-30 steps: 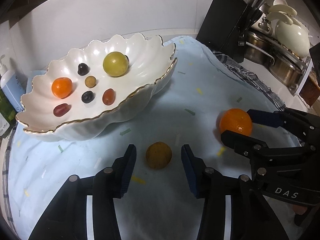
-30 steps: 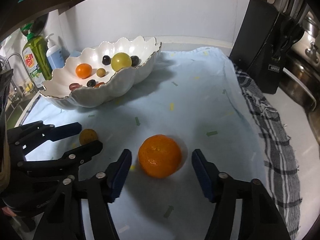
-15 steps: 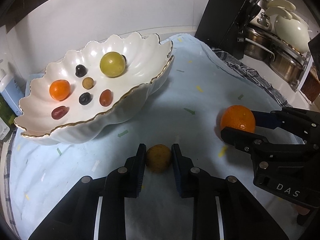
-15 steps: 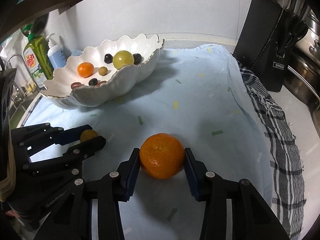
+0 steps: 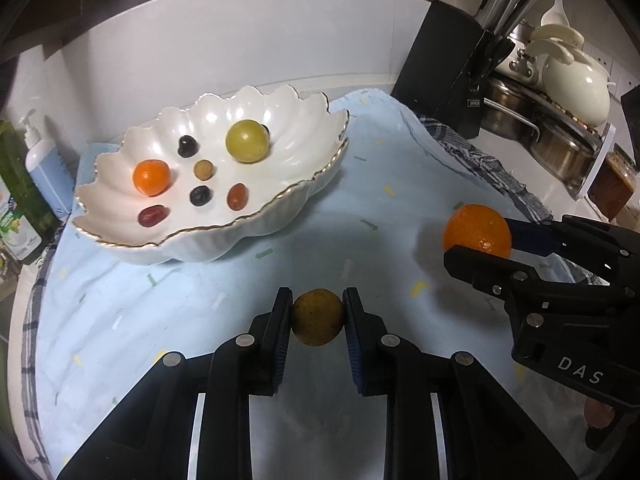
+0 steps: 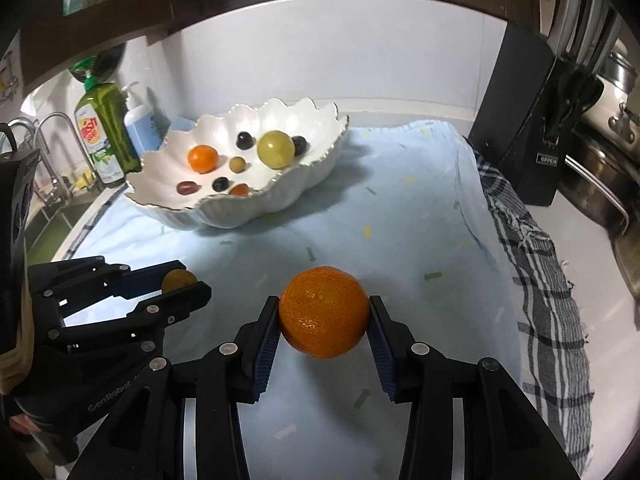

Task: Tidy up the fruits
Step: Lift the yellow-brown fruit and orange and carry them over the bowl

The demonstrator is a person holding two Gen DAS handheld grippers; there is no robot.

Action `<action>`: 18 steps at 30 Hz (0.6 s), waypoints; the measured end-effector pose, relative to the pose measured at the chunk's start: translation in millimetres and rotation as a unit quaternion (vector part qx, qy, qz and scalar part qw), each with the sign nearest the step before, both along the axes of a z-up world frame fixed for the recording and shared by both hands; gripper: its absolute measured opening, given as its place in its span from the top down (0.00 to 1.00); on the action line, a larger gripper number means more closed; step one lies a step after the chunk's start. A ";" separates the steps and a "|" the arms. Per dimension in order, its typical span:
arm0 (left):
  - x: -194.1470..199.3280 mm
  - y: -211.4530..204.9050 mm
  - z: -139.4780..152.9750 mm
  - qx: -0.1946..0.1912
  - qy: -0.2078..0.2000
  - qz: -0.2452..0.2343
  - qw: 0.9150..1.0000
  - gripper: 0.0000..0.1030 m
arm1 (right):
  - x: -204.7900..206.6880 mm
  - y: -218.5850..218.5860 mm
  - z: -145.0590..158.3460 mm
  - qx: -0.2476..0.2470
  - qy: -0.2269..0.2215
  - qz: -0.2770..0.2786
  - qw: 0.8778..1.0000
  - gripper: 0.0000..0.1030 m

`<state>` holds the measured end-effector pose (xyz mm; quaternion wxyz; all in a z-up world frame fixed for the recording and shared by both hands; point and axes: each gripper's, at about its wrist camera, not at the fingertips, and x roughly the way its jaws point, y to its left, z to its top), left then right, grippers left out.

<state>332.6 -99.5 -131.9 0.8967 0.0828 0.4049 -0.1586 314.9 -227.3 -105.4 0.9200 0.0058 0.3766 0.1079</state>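
Resting between right gripper (image 6: 323,322) pads: orange (image 6: 323,312).

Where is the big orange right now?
The big orange sits clamped between the right gripper's pads, low centre in the right wrist view, above the blue cloth, nearer than the white bowl.

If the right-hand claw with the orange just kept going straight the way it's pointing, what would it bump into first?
Probably the blue cloth ahead of it, since the right gripper, shut on the orange, points downward; the white bowl lies further on, left of that line. Depth is uncertain.
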 end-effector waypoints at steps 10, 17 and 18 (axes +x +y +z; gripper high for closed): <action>-23.3 16.4 26.4 -0.009 -0.032 0.016 0.999 0.75 | -18.7 8.6 21.7 -0.003 -0.025 0.020 0.999 0.57; -34.6 28.6 47.4 -0.024 -0.049 0.027 0.998 0.75 | -28.8 17.6 38.5 0.003 -0.043 0.038 0.998 0.57; -35.6 29.6 49.7 -0.025 -0.052 0.029 0.998 0.75 | -30.6 19.4 42.4 0.004 -0.048 0.041 0.998 0.57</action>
